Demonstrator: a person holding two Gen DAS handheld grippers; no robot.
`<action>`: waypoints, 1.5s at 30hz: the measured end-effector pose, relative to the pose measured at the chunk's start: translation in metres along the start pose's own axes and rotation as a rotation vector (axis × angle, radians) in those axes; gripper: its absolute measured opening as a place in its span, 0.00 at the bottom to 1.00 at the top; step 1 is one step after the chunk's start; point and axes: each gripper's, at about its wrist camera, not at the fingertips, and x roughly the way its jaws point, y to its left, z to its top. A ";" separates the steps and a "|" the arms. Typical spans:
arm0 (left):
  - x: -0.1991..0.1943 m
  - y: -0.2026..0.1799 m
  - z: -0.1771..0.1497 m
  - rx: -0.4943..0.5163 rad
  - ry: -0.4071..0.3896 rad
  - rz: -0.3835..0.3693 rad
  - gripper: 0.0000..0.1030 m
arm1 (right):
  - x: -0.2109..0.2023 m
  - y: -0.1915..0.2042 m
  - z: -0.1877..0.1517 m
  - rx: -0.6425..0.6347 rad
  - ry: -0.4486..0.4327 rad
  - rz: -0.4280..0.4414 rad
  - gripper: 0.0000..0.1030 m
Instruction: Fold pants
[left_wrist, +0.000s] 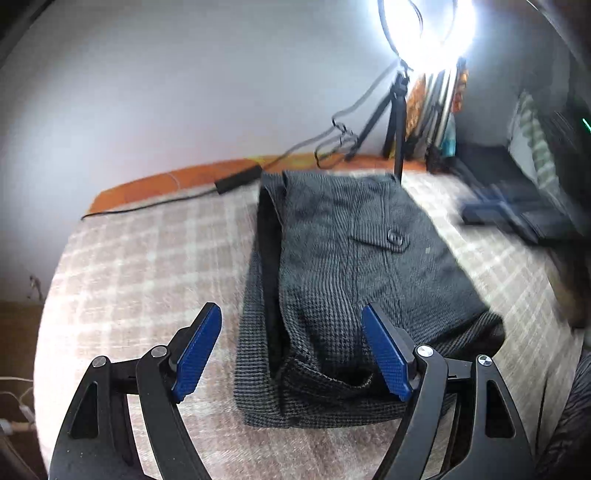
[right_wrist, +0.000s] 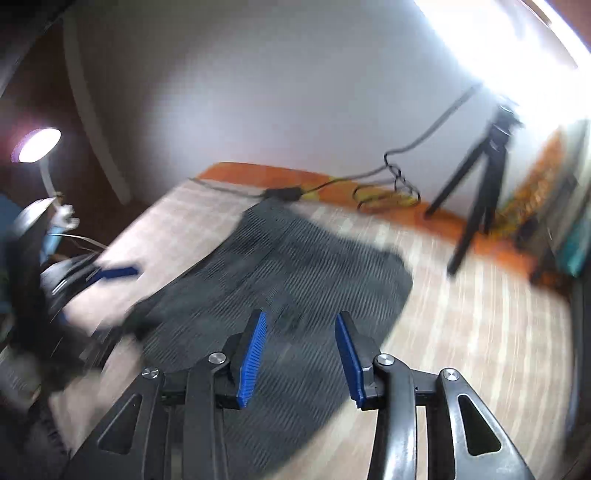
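Dark grey checked pants (left_wrist: 351, 280) lie folded in a compact stack on a beige plaid cloth (left_wrist: 140, 266), a buttoned back pocket facing up. My left gripper (left_wrist: 291, 332) is open and empty, held just above the near edge of the stack. In the blurred right wrist view the pants (right_wrist: 280, 266) spread across the middle. My right gripper (right_wrist: 301, 332) is open and empty above their near part. The left gripper (right_wrist: 110, 273) shows at the left edge there.
A black tripod (left_wrist: 397, 122) with a bright ring light stands at the far edge, with cables and a power adapter (left_wrist: 236, 181) on the orange table edge. Dark objects (left_wrist: 517, 206) lie at the right. A small lamp (right_wrist: 37, 146) glows at far left.
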 end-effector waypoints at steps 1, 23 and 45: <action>-0.003 0.003 0.003 -0.021 -0.013 -0.004 0.77 | -0.013 0.005 -0.018 0.018 0.005 0.034 0.41; 0.068 -0.016 0.008 0.007 0.134 0.027 0.81 | -0.015 0.056 -0.111 -0.192 0.025 -0.077 0.05; -0.013 -0.143 -0.006 0.318 -0.012 -0.366 0.66 | 0.034 -0.129 -0.008 0.390 0.019 0.185 0.41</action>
